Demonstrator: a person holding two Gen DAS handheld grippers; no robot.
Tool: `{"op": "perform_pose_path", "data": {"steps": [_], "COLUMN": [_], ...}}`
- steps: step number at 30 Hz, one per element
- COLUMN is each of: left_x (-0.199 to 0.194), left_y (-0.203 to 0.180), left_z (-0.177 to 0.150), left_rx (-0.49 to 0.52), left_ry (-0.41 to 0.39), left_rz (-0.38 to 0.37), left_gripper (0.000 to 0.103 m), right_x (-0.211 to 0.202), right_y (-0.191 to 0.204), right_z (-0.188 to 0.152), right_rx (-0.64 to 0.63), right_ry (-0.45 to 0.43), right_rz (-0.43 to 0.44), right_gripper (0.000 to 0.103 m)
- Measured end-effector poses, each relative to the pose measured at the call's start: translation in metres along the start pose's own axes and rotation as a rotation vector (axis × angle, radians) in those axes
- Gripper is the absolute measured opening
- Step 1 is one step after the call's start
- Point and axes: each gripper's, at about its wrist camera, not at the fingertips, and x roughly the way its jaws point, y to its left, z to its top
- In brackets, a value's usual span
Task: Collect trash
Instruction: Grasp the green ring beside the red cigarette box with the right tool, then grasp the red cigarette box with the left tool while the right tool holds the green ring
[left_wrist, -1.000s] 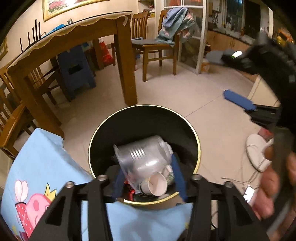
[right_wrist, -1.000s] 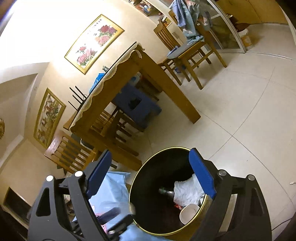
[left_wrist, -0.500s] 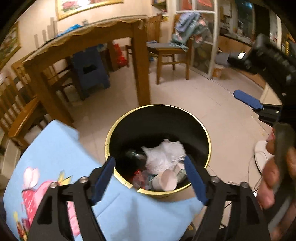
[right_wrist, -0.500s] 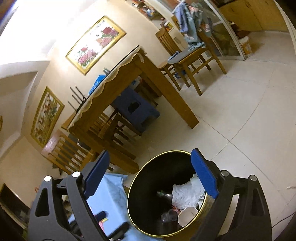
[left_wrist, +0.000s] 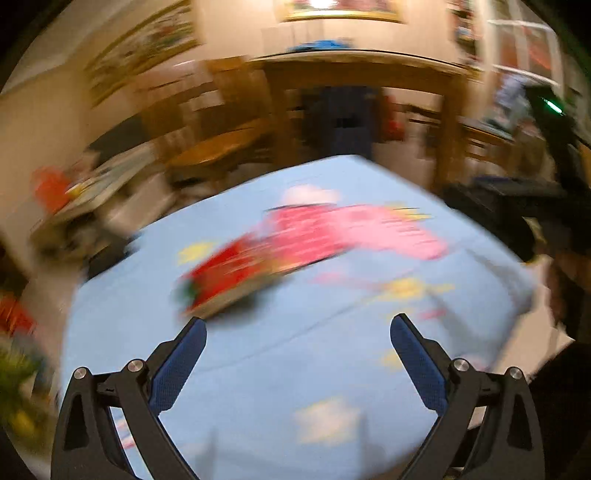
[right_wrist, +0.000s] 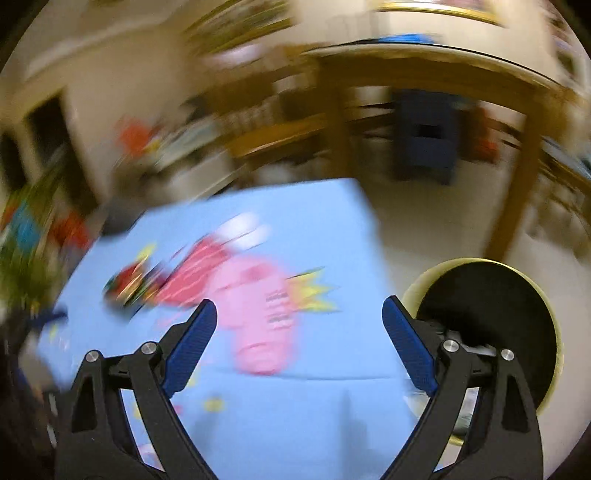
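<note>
Both views are smeared by fast motion. A red and green wrapper (left_wrist: 225, 280) lies on a light blue cloth (left_wrist: 295, 369) with a pink cartoon print. My left gripper (left_wrist: 298, 332) hovers just short of that wrapper, its jaws still opening, with nothing between them. In the right wrist view the same wrapper (right_wrist: 129, 284) sits at the left of the blue cloth (right_wrist: 295, 406). My right gripper (right_wrist: 298, 314) stands open and empty above the pink print. The black bin with a gold rim (right_wrist: 491, 317) is at the right, partly behind the right finger.
A wooden dining table (left_wrist: 354, 70) with chairs and a dark blue stool (right_wrist: 424, 136) stands beyond the cloth. Cluttered shelves blur along the left. The other gripper's black body (left_wrist: 546, 177) shows at the right edge of the left wrist view.
Both grippers swung left from over the bin to over the blue cloth. The left jaws, shut on a clear plastic cup a second ago, dropped it into the bin and spread wide.
</note>
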Motion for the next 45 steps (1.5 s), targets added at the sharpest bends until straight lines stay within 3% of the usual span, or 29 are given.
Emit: {"op": "perform_pose_path", "data": {"steps": [2, 6, 8, 10, 13, 14, 16, 17, 18, 21, 24, 25, 26, 28, 31, 35, 39, 43, 45], "left_x": [-0.007, -0.024, -0.031, -0.036, -0.037, -0.034, -0.030, -0.028, -0.027, -0.030, -0.029, -0.028, -0.027, -0.023, -0.014, -0.002, 0.022, 0.048, 0.058], "left_y": [0.048, 0.121, 0.139, 0.157, 0.171, 0.174, 0.178, 0.181, 0.183, 0.186, 0.188, 0.188, 0.187, 0.186, 0.185, 0.170, 0.134, 0.088, 0.081], "left_z": [-0.012, -0.025, -0.030, -0.037, -0.052, -0.056, -0.065, -0.068, -0.070, -0.071, -0.072, -0.071, -0.071, -0.068, -0.055, -0.026, 0.009, 0.031, 0.038], "left_rx": [-0.069, -0.186, -0.206, -0.237, -0.281, -0.289, -0.309, -0.320, -0.327, -0.326, -0.328, -0.330, -0.331, -0.329, -0.320, -0.265, -0.081, 0.297, 0.405], "left_ry": [-0.009, -0.033, -0.050, -0.059, -0.054, -0.049, -0.038, -0.033, -0.031, -0.040, -0.048, -0.050, -0.050, -0.049, -0.054, -0.074, -0.090, -0.107, -0.112], "left_rz": [0.102, 0.141, 0.154, 0.153, 0.137, 0.139, 0.130, 0.120, 0.112, 0.101, 0.093, 0.089, 0.083, 0.065, 0.035, -0.006, -0.066, -0.248, -0.289], "left_gripper": [0.096, 0.096, 0.096, 0.096, 0.096, 0.096, 0.096, 0.096, 0.096, 0.096, 0.096, 0.096, 0.096, 0.096, 0.096, 0.096, 0.096, 0.096, 0.096], "right_x": [0.018, 0.057, 0.074, 0.094, 0.113, 0.120, 0.134, 0.143, 0.150, 0.166, 0.168, 0.168, 0.169, 0.167, 0.151, 0.100, 0.056, 0.029, 0.021], "right_y": [0.042, 0.133, 0.171, 0.200, 0.220, 0.226, 0.234, 0.238, 0.240, 0.248, 0.243, 0.242, 0.241, 0.238, 0.229, 0.186, 0.112, 0.039, 0.015], "right_z": [0.003, 0.016, 0.025, 0.038, 0.060, 0.064, 0.067, 0.066, 0.065, 0.054, 0.048, 0.046, 0.044, 0.043, 0.043, 0.040, 0.023, 0.002, -0.006], "right_rx": [-0.069, -0.287, -0.445, -0.563, -0.543, -0.528, -0.499, -0.478, -0.471, -0.482, -0.473, -0.473, -0.471, -0.458, -0.431, -0.289, -0.110, 0.052, 0.107], "right_ry": [0.035, 0.127, 0.160, 0.208, 0.263, 0.271, 0.283, 0.300, 0.306, 0.307, 0.301, 0.300, 0.298, 0.298, 0.275, 0.195, 0.144, 0.122, 0.110], "right_rz": [0.082, 0.254, 0.236, 0.215, 0.303, 0.311, 0.305, 0.309, 0.300, 0.210, 0.173, 0.173, 0.172, 0.193, 0.215, 0.266, 0.267, 0.252, 0.253], "right_gripper": [0.090, 0.091, 0.098, 0.097, 0.096, 0.092, 0.053, 0.044, 0.038, 0.039, 0.034, 0.026, 0.026, 0.012, 0.012, 0.011, 0.011, 0.012, 0.012]}}
